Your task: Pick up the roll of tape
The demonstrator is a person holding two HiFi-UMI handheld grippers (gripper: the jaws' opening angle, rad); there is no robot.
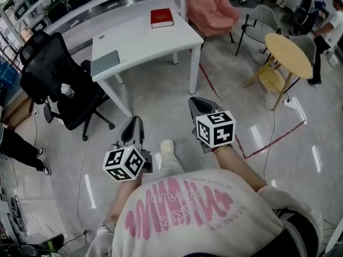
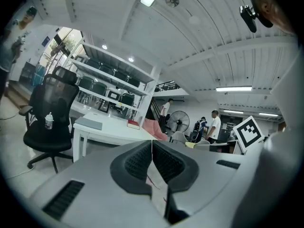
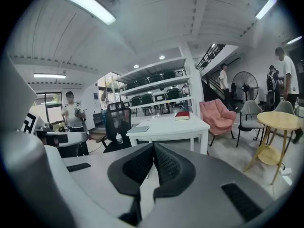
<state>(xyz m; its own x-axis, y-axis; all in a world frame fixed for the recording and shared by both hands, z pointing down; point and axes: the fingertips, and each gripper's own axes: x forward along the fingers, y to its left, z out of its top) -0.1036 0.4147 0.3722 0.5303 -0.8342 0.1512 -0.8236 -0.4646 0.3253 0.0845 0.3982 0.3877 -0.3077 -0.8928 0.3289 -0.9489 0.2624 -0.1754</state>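
A small pale ring-like thing (image 1: 143,33), too small to identify surely as the roll of tape, lies on the white table (image 1: 161,39) between a red book (image 1: 161,17) and a grey notebook (image 1: 105,63). Both grippers are held in the air over the floor, well short of the table. My left gripper (image 1: 135,122) is shut and empty; in the left gripper view its pads (image 2: 164,163) meet. My right gripper (image 1: 196,101) is likewise shut with nothing between its pads (image 3: 168,167). The table (image 3: 166,126) and red book (image 3: 182,116) show ahead in the right gripper view.
A black office chair (image 1: 53,74) with a bottle on its seat stands left of the table. A pink armchair (image 1: 211,4) is behind it, a round yellow table (image 1: 289,55) to the right. Red tape lines (image 1: 268,143) mark the floor. People stand at far right (image 1: 327,25).
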